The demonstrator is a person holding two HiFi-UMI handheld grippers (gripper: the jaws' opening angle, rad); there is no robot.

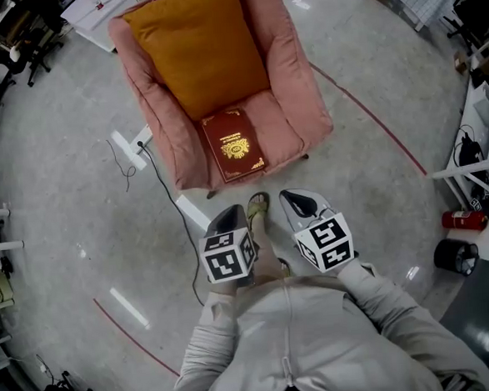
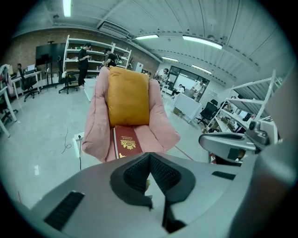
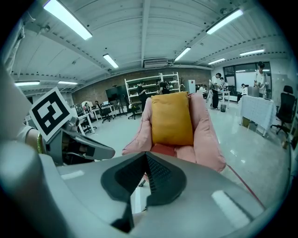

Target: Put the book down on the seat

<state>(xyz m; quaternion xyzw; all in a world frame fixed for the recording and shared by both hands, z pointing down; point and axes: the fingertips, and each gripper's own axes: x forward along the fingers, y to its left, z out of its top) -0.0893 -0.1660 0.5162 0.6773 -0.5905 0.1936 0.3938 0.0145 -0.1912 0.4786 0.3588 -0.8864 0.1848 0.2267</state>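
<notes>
A dark red book with a gold emblem lies flat on the seat of a pink armchair, in front of an orange cushion. Nothing touches it. My left gripper hangs over the floor short of the chair's front edge, shut and empty. The right gripper is beside it, also shut with nothing between its jaws. The left gripper view looks past the closed left gripper at the book. The right gripper view shows its closed gripper and a red strip of the book.
A white power strip with a black cable lies on the floor left of the chair. My sandalled foot stands between the grippers. At the right stand a red fire extinguisher, a black bin and shelving.
</notes>
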